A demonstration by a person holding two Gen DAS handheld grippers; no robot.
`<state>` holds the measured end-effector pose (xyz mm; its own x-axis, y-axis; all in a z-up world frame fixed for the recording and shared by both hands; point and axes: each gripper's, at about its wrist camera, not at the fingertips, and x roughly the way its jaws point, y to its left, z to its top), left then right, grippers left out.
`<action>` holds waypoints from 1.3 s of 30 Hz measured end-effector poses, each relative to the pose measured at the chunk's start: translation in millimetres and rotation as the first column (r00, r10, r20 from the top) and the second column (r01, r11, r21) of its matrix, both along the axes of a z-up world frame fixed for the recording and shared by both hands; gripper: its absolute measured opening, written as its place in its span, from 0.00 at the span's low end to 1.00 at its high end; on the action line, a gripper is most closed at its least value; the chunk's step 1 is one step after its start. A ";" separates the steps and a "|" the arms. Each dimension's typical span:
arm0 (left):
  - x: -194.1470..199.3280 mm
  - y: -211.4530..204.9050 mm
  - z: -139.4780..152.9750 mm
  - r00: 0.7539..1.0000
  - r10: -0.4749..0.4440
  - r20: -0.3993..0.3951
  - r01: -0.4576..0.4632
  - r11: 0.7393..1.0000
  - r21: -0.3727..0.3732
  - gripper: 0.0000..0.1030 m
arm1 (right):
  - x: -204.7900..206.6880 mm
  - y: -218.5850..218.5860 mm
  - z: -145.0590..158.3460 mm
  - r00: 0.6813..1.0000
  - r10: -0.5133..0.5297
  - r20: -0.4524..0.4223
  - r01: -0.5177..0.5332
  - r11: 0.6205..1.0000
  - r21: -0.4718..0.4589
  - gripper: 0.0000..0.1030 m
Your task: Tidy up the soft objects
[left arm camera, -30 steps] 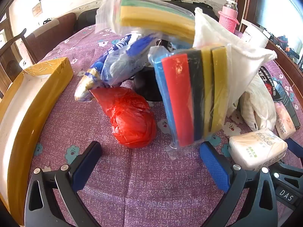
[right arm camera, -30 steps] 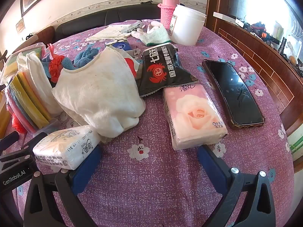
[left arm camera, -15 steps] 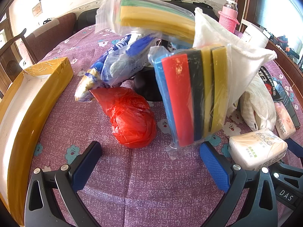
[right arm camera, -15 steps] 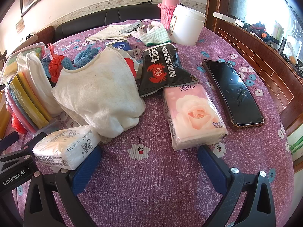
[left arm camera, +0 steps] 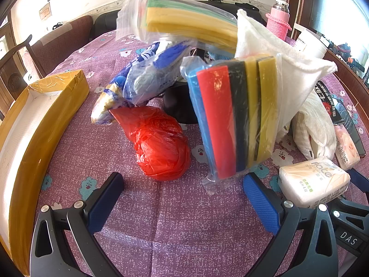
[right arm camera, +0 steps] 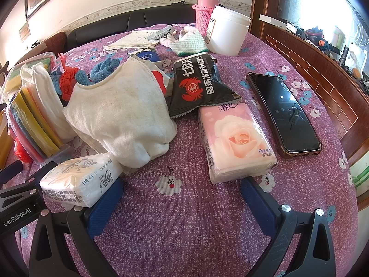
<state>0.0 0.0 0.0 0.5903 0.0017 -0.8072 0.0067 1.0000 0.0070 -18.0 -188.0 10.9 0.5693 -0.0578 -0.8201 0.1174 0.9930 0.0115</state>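
Observation:
My left gripper (left arm camera: 184, 191) is open and empty above the purple tablecloth. Just ahead lie a crumpled red plastic bag (left arm camera: 159, 143) and a clear bag of coloured sponge strips (left arm camera: 233, 117) standing on end. A bag of yellow-green sponges (left arm camera: 184, 23) and a blue-white bag (left arm camera: 143, 80) lie behind. My right gripper (right arm camera: 182, 191) is open and empty. A white tissue pack (right arm camera: 80, 180) touches its left finger. A white towel (right arm camera: 122, 117) and a pink rose tissue pack (right arm camera: 235, 140) lie ahead.
A yellow cardboard box (left arm camera: 34, 124) runs along the left. A black phone (right arm camera: 286, 113), a black crab-logo packet (right arm camera: 196, 85), a white tub (right arm camera: 227, 32), a pink flask (right arm camera: 205, 7), gloves (right arm camera: 186, 41) and papers (right arm camera: 136, 40) lie further back.

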 end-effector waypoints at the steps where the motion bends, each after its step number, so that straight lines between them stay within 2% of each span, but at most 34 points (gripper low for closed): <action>1: 0.0 -0.1 0.0 1.000 0.000 0.000 0.000 1.000 0.000 1.00 | 0.0 0.0 0.0 1.000 0.000 0.000 0.000 1.000 0.000 0.99; 22: 0.0 -1.6 -0.1 1.000 0.024 -0.001 -0.024 1.000 0.002 1.00 | -1.4 0.4 0.3 1.000 0.000 -0.001 0.000 1.000 0.000 0.99; 24: -0.1 -3.6 1.2 1.000 0.009 -0.017 -0.009 1.000 0.000 1.00 | -1.9 -0.7 1.3 1.000 0.023 -0.007 -0.023 1.000 0.006 0.99; 29: -5.0 -1.9 4.7 0.985 -0.112 -0.131 0.113 0.994 0.000 1.00 | 1.9 -1.4 1.8 0.996 0.052 -0.066 -0.051 0.998 0.023 0.99; 31: -8.1 1.1 2.9 0.984 -0.139 -0.107 0.140 0.990 -0.002 1.00 | 3.6 -2.3 1.5 0.997 0.042 -0.070 -0.040 0.999 0.019 0.99; 33: -13.7 1.3 1.1 0.990 -0.127 -0.058 0.127 0.992 0.000 1.00 | 4.3 -2.2 1.1 0.997 0.037 -0.069 -0.036 0.999 0.013 0.99; 39: -16.5 -0.4 1.0 0.995 -0.087 -0.053 0.087 0.996 0.001 1.00 | 6.4 -2.3 0.2 0.998 0.033 -0.060 -0.032 0.999 0.010 0.99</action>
